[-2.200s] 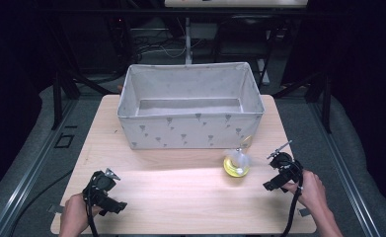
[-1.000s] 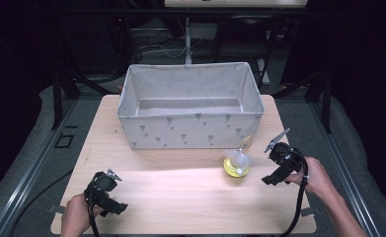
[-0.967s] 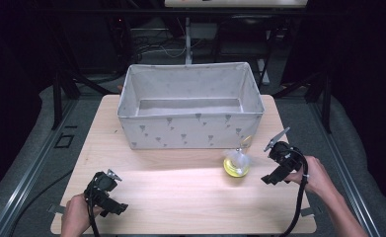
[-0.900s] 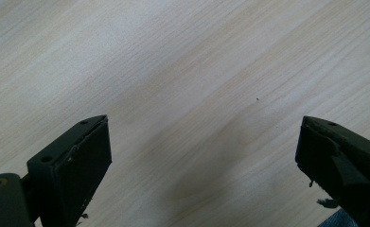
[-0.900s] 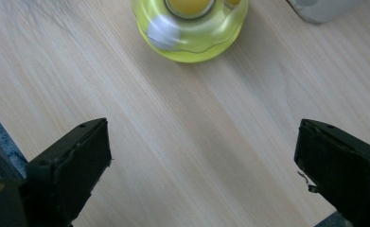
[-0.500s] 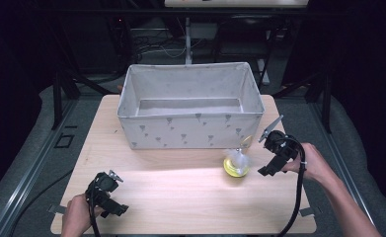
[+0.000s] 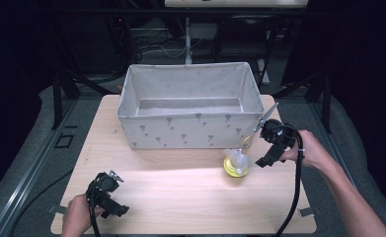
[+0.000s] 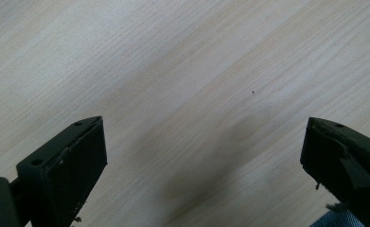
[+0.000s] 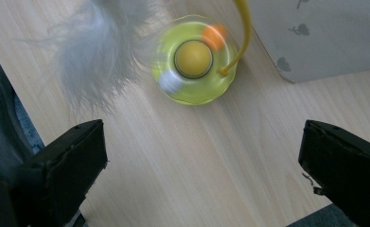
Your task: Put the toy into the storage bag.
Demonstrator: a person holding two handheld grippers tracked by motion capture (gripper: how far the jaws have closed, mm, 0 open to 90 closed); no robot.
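The yellow toy point(image 7: 235, 167) sits on the table point(image 7: 180, 197) just off the bin's point(image 7: 190, 129) front, at 5 o'clock. The right gripper point(image 7: 268, 150) hangs near it at 3 o'clock, jaws spread, empty. The left gripper point(image 7: 112, 200), also gaping, hovers at the table's 7 o'clock.
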